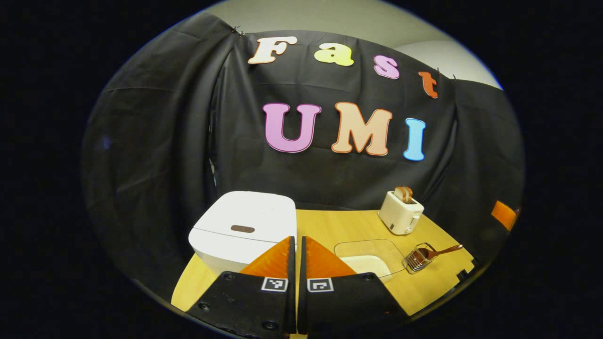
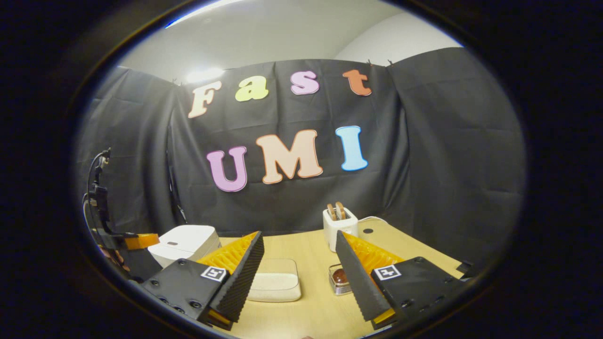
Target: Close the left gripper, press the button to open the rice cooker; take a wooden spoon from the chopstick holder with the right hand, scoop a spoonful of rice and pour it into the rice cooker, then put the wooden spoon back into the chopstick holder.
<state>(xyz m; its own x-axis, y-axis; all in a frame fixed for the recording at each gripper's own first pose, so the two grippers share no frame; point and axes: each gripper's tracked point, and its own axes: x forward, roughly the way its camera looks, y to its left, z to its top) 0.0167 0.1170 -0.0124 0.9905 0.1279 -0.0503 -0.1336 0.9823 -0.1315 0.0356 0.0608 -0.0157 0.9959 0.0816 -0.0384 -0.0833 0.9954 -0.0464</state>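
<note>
The opening step is judged to be in hand: the left gripper is seen closed, its two orange fingers brought together with just a thin slit between them and nothing held. It is held above the near edge of the bench, aimed close beside the rice cooker. The cooker's lid is down, so the button press is taken as not yet done. A small dark oval patch is seen on the lid near its front edge; whether that is the release button cannot be told for sure. The next move is judged to call for the closed fingertips to be carried forward and slightly left onto that release point and pushed down firmly, without sliding off the smooth white lid.

The right gripper is seen open and empty, fingers spread wide, hovering over the bench. Between its fingers lie a white tray of rice and the chopstick holder.

Rice cooker: white, boxy with rounded corners, glossy, set at the left end of the bench against the black cloth. Wooden spoon: brown, resting in the wire chopstick holder, handle leaning out to the right in the left gripper view. The rice container appears clear-lidded or clear-walled, just left of the holder. A white toaster with two slices in it stands behind, not part of the task.
</note>
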